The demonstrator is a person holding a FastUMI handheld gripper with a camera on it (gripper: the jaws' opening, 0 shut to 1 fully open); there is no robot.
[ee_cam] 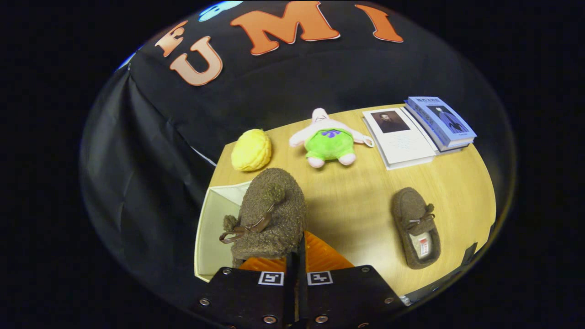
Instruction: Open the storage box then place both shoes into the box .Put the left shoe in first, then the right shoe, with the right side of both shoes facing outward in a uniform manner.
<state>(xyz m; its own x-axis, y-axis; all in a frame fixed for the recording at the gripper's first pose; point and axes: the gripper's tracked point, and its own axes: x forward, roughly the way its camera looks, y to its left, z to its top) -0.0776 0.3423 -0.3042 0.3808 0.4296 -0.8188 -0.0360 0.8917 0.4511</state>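
Wooden table (pixel 365 201), black cloth wall (pixel 151 137); fingers (pixel 296 256) clamp brown shoe (pixel 269 214) over box (pixel 212 228).

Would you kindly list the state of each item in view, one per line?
Tongs: shut on the held shoe.
Held shoe: lifted, over the storage box.
Storage box: open.
Second shoe: lying on the table, sole down.
Books: closed, overlapping.
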